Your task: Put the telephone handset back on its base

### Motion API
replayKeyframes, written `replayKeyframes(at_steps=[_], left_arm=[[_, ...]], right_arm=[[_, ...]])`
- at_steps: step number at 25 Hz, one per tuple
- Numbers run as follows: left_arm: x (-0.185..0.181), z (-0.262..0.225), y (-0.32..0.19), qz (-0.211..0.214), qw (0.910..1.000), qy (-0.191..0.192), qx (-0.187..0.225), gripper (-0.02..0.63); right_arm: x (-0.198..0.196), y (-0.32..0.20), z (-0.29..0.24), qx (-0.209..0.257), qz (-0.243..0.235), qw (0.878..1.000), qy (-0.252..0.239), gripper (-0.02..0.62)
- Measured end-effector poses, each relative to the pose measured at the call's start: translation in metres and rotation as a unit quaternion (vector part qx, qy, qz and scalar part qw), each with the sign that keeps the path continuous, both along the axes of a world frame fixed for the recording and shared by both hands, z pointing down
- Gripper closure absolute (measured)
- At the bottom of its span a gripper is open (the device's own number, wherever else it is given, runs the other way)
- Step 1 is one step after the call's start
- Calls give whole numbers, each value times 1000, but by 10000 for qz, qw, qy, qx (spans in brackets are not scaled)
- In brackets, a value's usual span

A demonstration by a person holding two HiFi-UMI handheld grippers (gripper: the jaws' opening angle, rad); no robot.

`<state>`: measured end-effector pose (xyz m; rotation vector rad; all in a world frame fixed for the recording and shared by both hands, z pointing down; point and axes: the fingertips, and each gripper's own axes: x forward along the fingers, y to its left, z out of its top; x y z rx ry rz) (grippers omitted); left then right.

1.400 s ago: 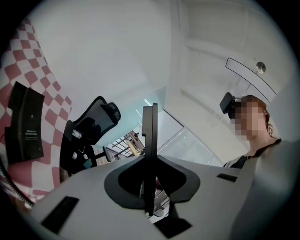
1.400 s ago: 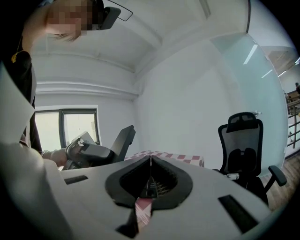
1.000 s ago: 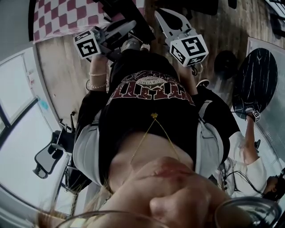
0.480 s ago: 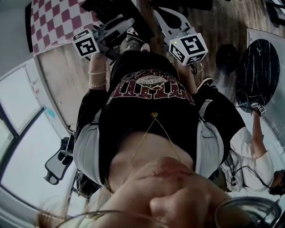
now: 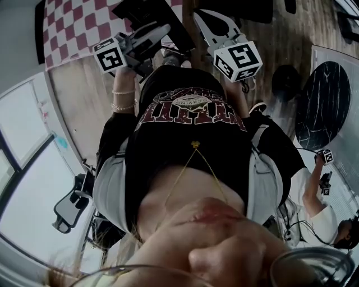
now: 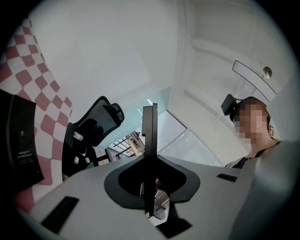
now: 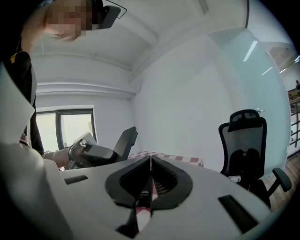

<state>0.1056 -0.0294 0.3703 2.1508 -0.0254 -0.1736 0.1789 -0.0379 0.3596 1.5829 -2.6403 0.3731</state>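
Change: left tool and right tool sit almost where they were a second ago, raised in front of the black printed shirt. At the far right, well behind the right tool, the other person's marked cube is lower than before, off the rim of the round dark counter.
Left tool: jaws pressed together into one thin dark blade with nothing between them. It points up toward a white wall.
Right tool: jaws together as well, only a hairline seam showing, and empty. The left tool shows off to its left side.
Checked counter: red-and-white cloth, just beyond both tools' tips in the head view and past the right tool's jaws in its own view.
Black flat thing: lies on the checked counter, ahead of the left tool's tips — too dark to tell what it is.
Handset and base: no view lets me pick them out.
Office chair: to the right of the right tool's jaws, well apart from them.
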Motion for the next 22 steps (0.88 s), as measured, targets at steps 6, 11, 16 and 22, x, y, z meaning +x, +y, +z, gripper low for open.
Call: replayKeyframes(at_steps=[6, 11, 16, 22], left_arm=[[-11, -7, -14, -200, 9998, 33, -8, 529], [-61, 10, -80, -371, 9991, 110, -200, 529], [-84, 17, -114, -411, 9987, 141, -253, 529], [-113, 25, -141, -376, 9988, 119, -307, 529]], right_arm=[[-9, -18, -13, 82, -240, 9997, 56, 574], [-57, -88, -3, -67, -421, 9989, 203, 574], [-83, -124, 5, -153, -518, 9983, 226, 574], [-118, -156, 11, -212, -610, 9976, 245, 574]])
